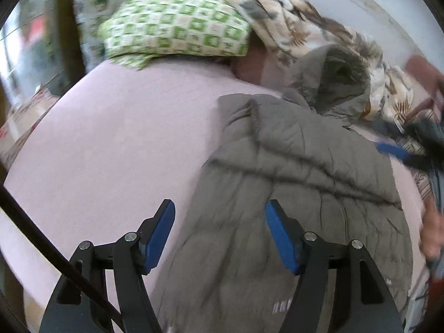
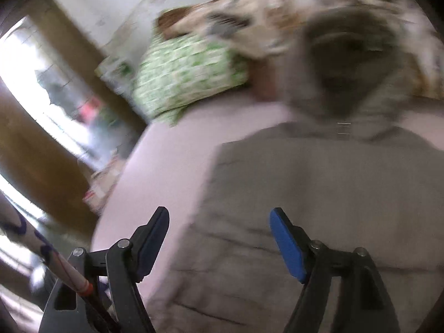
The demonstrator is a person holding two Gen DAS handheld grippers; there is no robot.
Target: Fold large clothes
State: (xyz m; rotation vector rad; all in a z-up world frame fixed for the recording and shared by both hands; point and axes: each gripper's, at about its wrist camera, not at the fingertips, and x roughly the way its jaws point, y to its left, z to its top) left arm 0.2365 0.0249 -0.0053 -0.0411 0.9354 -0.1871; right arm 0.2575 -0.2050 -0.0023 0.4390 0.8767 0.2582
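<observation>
Pillow (image 1: 174, 25): green-and-white checked, at the bed's far edge, left of the patterned blanket (image 1: 291, 25).
Bed (image 1: 111, 144): pink sheet, bare on its left side.
Left claw (image 1: 220, 234): spread wide, gripping nothing, above the jacket's left edge.
Jacket (image 1: 291, 183): grey quilted, lying flat on the bed's right side, hood (image 1: 335, 83) toward the far edge.
Right claw (image 2: 219, 242): spread wide, gripping nothing, over the jacket's lower part; view blurred.
</observation>
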